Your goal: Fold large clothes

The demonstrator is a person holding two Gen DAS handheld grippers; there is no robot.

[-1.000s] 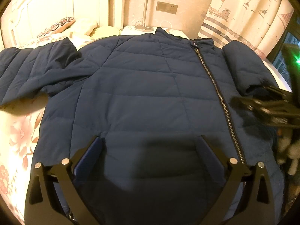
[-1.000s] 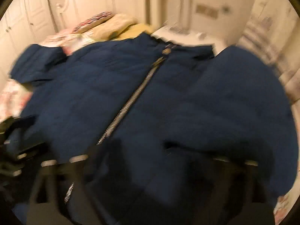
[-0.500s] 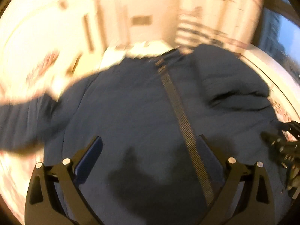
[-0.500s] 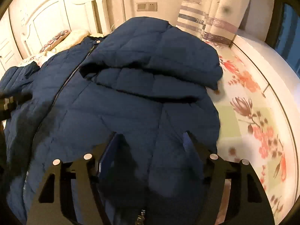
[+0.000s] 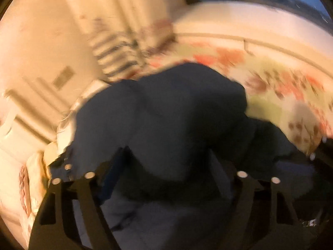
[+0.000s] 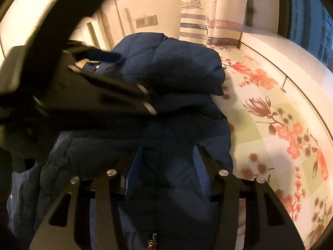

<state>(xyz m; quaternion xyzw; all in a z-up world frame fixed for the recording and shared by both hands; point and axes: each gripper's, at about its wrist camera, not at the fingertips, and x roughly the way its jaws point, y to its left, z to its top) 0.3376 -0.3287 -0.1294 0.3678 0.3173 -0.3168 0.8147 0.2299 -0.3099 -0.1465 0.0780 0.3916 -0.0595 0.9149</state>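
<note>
- The navy quilted puffer jacket (image 6: 183, 108) lies on a bed with a floral bedsheet (image 6: 276, 112). One sleeve (image 6: 172, 66) is already folded over the chest, and the jacket's right edge runs close to the bare sheet.
- Right gripper (image 6: 164, 166): its jaws are closing, with a ridge of jacket fabric near the hem and side seam rising between the blue pads. The pads do not look pressed in yet, so I judge the grip unfinished.
- Left gripper (image 5: 166, 166): its jaws are also closing, above the folded sleeve. This view is blurred, and contact cannot be confirmed. In the right wrist view its body crosses over the jacket's upper left.
- To do this step well, let each gripper take a full pinch through the padded layers, not just the slippery outer shell, before any lift.
- Take hold at matching points along the same side, so the panel turns over as one straight fold.
- Risk: puffy fill springs back, and the folded sleeve could slide off if the lift is uneven.
</note>
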